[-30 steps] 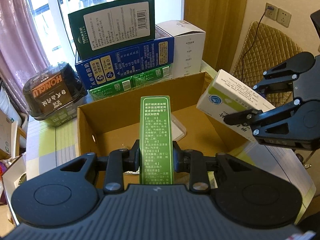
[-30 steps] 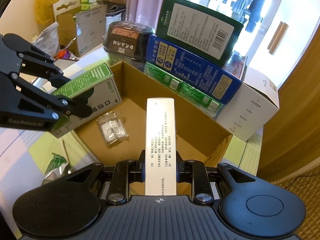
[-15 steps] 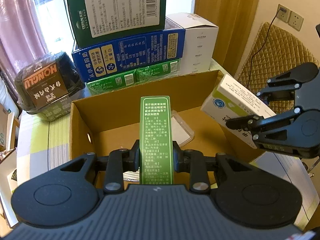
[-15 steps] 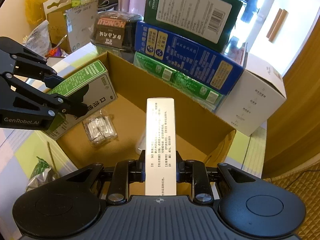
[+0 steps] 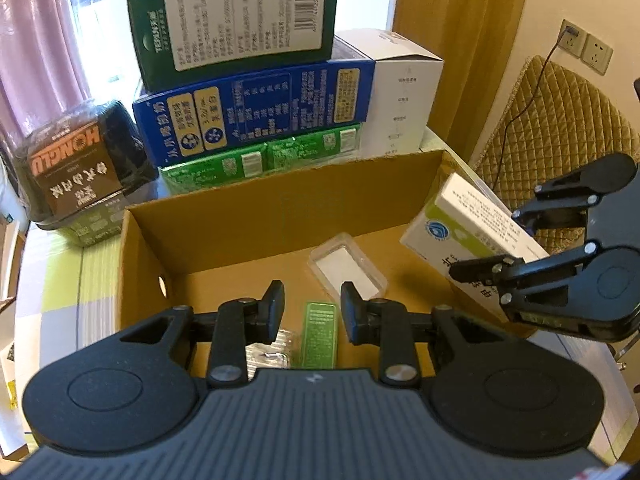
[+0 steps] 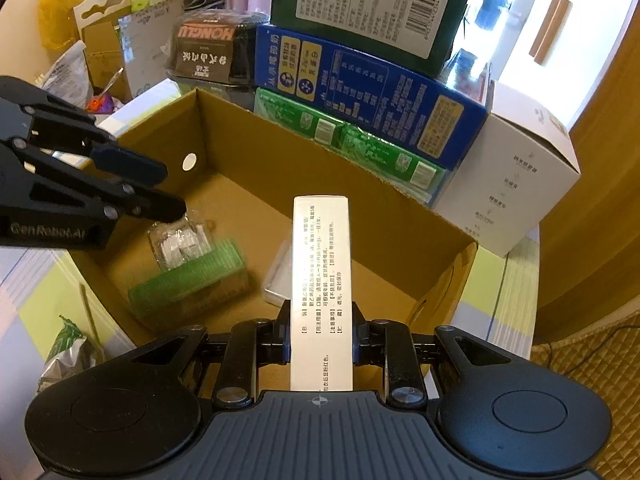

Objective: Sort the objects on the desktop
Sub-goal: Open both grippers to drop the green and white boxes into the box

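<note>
An open cardboard box (image 5: 280, 204) (image 6: 280, 164) sits below both grippers. My left gripper (image 5: 312, 310) hangs open above it; the green medicine box (image 5: 319, 334) (image 6: 192, 280) lies blurred on the box floor beneath its fingers. My right gripper (image 6: 320, 332) is shut on a white medicine box (image 6: 322, 276), which also shows at the right of the left wrist view as the white and green box (image 5: 464, 236) over the cardboard box's right side. A clear plastic case (image 5: 346, 266) and a clear blister packet (image 6: 180, 240) lie inside too.
Behind the cardboard box stand stacked cartons: a dark green one (image 5: 236, 16), a blue one (image 5: 256, 116), green packs (image 5: 260, 160) and a white box (image 5: 400, 92). A black HONGLU container (image 5: 80, 164) is at back left. A foil packet (image 6: 68, 356) lies on the table.
My left gripper has opened and let go of the green box, which has dropped to the cardboard box floor. Both grippers have moved closer over the box; the right one still holds its white box.
</note>
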A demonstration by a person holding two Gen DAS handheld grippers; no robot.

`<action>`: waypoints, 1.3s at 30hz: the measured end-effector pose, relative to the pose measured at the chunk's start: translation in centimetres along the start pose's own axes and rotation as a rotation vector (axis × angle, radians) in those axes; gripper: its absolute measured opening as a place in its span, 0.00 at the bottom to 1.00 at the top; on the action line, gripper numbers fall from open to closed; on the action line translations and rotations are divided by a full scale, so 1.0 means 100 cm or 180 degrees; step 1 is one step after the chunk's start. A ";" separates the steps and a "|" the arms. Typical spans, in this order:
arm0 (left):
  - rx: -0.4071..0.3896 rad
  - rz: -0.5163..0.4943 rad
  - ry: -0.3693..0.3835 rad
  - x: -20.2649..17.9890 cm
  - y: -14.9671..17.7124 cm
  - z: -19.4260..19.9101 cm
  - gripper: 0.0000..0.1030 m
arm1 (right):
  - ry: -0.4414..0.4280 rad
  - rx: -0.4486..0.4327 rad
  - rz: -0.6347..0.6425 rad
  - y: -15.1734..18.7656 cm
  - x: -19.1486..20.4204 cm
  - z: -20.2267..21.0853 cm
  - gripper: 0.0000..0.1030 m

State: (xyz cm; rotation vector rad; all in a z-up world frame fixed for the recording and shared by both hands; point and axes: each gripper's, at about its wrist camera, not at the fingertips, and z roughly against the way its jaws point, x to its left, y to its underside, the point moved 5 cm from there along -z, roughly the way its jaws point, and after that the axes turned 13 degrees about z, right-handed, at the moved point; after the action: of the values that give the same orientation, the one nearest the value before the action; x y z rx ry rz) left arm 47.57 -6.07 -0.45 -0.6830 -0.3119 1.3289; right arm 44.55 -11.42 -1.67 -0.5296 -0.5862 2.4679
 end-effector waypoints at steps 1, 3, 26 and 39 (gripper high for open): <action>-0.0004 0.0006 0.0002 0.001 0.000 0.001 0.25 | 0.0002 0.0005 0.0001 0.000 0.000 -0.001 0.21; -0.0003 0.0026 -0.0002 0.004 0.000 0.003 0.25 | 0.0001 0.0010 -0.0010 0.001 0.000 -0.002 0.21; 0.0016 0.0050 -0.0061 0.016 0.017 0.029 0.37 | 0.0029 -0.0177 -0.0176 0.001 0.004 0.016 0.44; -0.0079 0.0144 -0.0029 -0.001 0.056 0.094 0.57 | 0.0081 -0.0307 -0.0245 0.031 0.039 0.085 0.75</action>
State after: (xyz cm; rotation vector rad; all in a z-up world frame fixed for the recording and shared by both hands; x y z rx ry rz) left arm 37.73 -3.09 3.34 -0.7085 -0.3224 1.3735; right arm 36.16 -13.94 2.80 -0.5645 -0.7052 2.3664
